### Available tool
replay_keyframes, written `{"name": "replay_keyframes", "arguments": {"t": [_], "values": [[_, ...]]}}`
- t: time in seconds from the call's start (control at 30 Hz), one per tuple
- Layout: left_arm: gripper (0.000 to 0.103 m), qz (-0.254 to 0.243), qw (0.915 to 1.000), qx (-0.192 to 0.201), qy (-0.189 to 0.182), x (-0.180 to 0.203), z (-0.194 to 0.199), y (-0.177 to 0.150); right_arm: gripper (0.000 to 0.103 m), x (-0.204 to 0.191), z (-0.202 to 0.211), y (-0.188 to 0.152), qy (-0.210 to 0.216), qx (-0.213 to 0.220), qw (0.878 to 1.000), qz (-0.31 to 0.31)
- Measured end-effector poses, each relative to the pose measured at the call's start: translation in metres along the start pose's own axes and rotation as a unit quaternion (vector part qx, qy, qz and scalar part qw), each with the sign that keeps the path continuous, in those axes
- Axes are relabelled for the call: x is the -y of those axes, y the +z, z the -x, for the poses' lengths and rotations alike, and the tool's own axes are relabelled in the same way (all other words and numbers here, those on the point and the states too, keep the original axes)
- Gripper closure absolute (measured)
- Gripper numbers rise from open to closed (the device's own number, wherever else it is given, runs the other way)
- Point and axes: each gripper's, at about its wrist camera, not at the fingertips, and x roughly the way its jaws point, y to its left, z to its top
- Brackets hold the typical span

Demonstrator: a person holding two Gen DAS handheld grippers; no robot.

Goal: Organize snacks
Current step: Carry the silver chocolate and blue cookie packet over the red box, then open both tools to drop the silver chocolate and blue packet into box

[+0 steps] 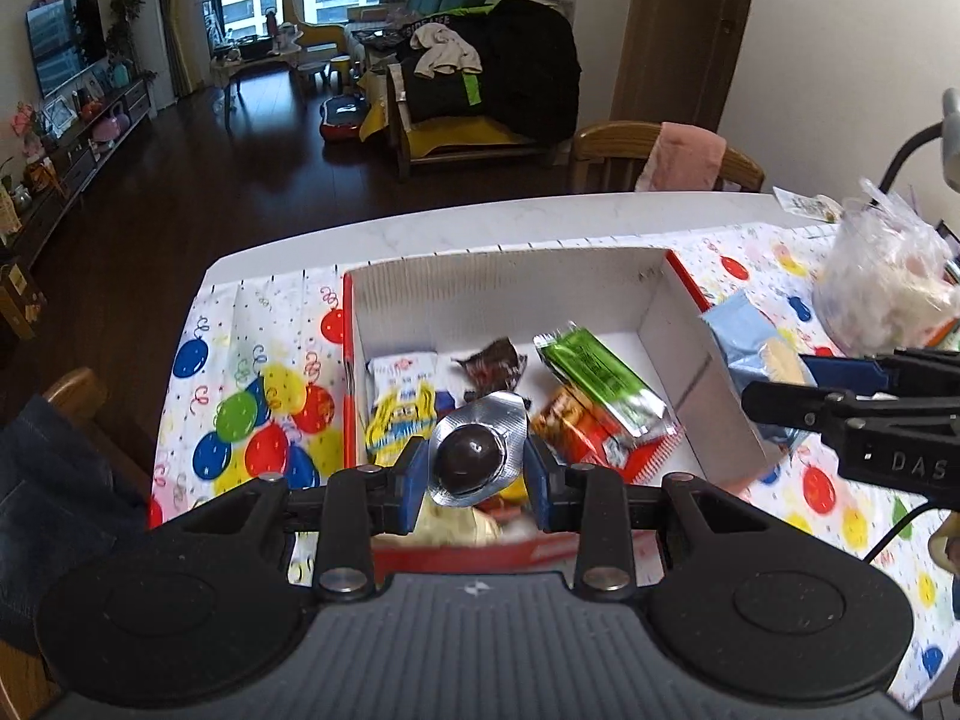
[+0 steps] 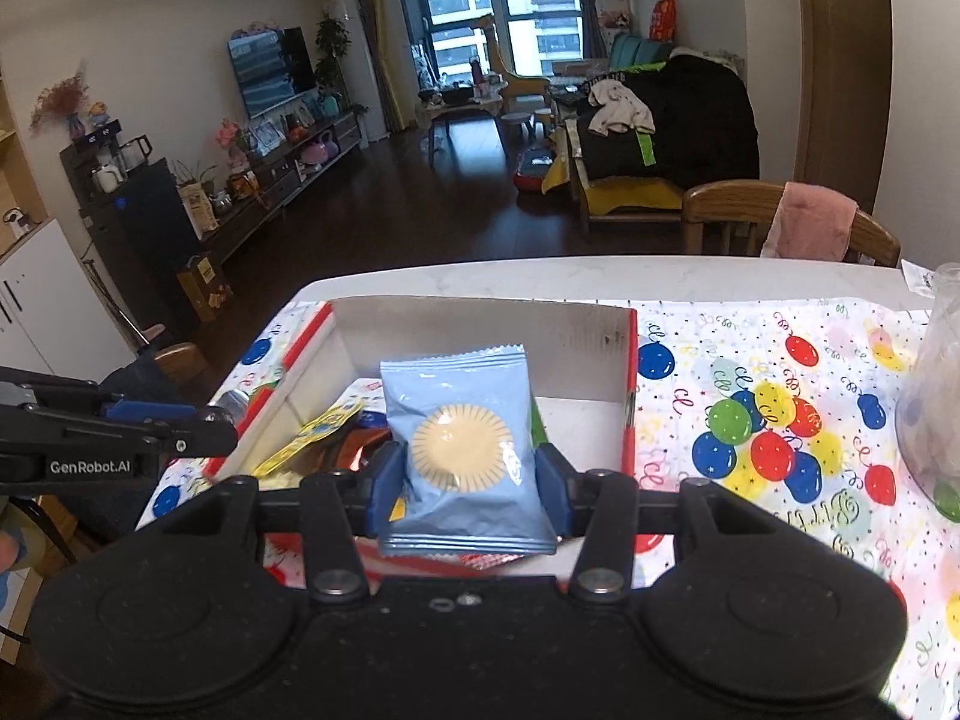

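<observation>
A white cardboard box with red outer sides point(image 1: 510, 288) stands on the balloon-print tablecloth point(image 1: 252, 372). It holds several snack packs, among them a green wrapper point(image 1: 600, 384), a yellow-blue pack point(image 1: 402, 402) and a red pack point(image 1: 576, 432). My left gripper point(image 1: 477, 468) is shut on a silver blister with a dark chocolate ball point(image 1: 474, 450), above the box's near edge. My right gripper point(image 2: 465, 480) is shut on a light blue biscuit packet point(image 2: 462, 450) over the same box point(image 2: 480, 324). The right gripper also shows in the left wrist view point(image 1: 798, 390), at the box's right wall.
A clear plastic bag with white contents point(image 1: 882, 288) sits on the table at the right, also seen in the right wrist view point(image 2: 930, 408). A wooden chair with a pink cloth point(image 2: 792, 222) stands behind the table. The left gripper shows at the left edge of the right wrist view point(image 2: 120, 426).
</observation>
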Motion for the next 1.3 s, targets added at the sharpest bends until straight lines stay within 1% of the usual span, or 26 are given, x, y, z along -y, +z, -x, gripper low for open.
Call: {"name": "replay_keyframes", "arguments": {"t": [0.17, 0.4, 0.5, 0.63, 0.8, 1.03, 1.2, 1.3], "values": [[0.07, 0.005, 0.9998, -0.012, 0.017, -0.001, -0.027, 0.023, 0.057, 0.003, -0.026, 0.014, -0.013, -0.015, 1.0, 0.012], [0.07, 0.02, 0.9981, -0.051, 0.03, -0.006, -0.069, 0.047, 0.057, 0.005, -0.069, 0.03, -0.024, -0.048, 0.998, 0.035], [0.07, 0.024, 0.9968, -0.069, 0.031, -0.008, -0.087, 0.054, 0.057, 0.004, -0.09, 0.031, -0.027, -0.068, 0.996, 0.057], [0.07, 0.027, 0.9954, -0.085, 0.035, -0.01, -0.106, 0.061, 0.057, 0.006, -0.114, 0.032, -0.027, -0.093, 0.993, 0.063], [0.07, 0.025, 0.9923, -0.119, 0.025, -0.01, -0.129, 0.067, 0.057, 0.005, -0.138, 0.032, -0.034, -0.117, 0.99, 0.074], [0.07, 0.012, 0.9847, -0.171, 0.031, -0.008, -0.154, 0.068, 0.057, 0.005, -0.148, 0.029, -0.034, -0.134, 0.987, 0.079], [0.069, 0.002, 0.9805, -0.194, 0.031, -0.006, -0.165, 0.068, 0.057, 0.006, -0.152, 0.03, -0.033, -0.137, 0.987, 0.083], [0.068, -0.002, 0.9792, -0.2, 0.033, -0.005, -0.167, 0.068, 0.057, 0.007, -0.152, 0.031, -0.033, -0.134, 0.987, 0.083]]}}
